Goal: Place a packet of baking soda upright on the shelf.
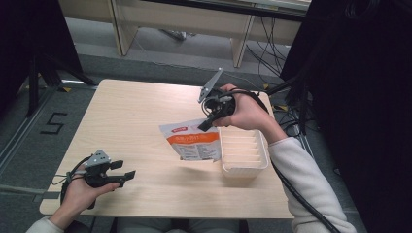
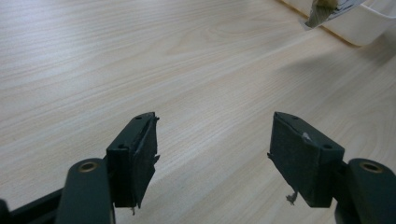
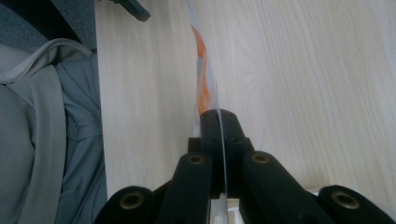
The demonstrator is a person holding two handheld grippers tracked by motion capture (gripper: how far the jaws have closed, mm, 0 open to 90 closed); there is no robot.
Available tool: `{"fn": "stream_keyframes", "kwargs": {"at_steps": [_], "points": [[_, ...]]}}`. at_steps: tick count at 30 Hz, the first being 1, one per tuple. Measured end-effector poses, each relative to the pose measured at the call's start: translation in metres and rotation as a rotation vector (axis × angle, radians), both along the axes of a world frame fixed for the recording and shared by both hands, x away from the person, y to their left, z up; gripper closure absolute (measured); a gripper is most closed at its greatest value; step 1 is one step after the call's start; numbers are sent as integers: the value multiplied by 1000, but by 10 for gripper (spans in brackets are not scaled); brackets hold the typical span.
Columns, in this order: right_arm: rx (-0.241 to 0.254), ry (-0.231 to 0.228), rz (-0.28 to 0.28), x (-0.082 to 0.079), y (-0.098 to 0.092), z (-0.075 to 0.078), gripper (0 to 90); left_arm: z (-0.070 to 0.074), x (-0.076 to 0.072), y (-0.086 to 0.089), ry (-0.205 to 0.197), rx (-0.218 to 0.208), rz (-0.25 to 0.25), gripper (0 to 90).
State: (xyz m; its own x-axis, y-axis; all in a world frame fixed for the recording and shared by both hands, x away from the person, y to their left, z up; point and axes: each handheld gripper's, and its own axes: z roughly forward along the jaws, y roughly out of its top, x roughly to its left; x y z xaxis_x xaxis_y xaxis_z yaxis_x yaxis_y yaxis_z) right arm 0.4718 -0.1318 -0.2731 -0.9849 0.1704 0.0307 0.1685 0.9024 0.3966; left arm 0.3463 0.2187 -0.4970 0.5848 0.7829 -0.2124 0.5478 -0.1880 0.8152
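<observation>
Left gripper [image 1: 127, 175] is resting low at the near table edge, jaws standing wide apart with nothing between them. Farther in, the right gripper [image 1: 206, 122] is pinching the top edge of a flat, glossy white-and-orange pouch [image 1: 193, 141], which is hanging just left of the white slotted tray [image 1: 244, 166], lower corner near the table [image 1: 131, 111]. Judgement: the pouch is thin and floppy, so lowering edge-on, square to a slot, is giving the cleanest entry. Tray looks like rigid plastic with narrow dividers; table is pale matte woodgrain.
</observation>
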Motion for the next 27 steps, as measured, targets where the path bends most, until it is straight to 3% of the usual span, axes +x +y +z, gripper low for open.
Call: {"fn": "stream_keyframes", "kwargs": {"at_steps": [10,11,13,27], "points": [[5,-11,8,0,-11,5,900,0,0,0,-2,-3,1,315],[14,-14,31,1,-11,5,900,0,0,0,-3,-2,1,316],[5,-13,6,0,-14,6,900,0,0,0,-3,-2,2,316],[-8,-12,1,1,-28,11,900,0,0,0,-4,0,4,315]]}}
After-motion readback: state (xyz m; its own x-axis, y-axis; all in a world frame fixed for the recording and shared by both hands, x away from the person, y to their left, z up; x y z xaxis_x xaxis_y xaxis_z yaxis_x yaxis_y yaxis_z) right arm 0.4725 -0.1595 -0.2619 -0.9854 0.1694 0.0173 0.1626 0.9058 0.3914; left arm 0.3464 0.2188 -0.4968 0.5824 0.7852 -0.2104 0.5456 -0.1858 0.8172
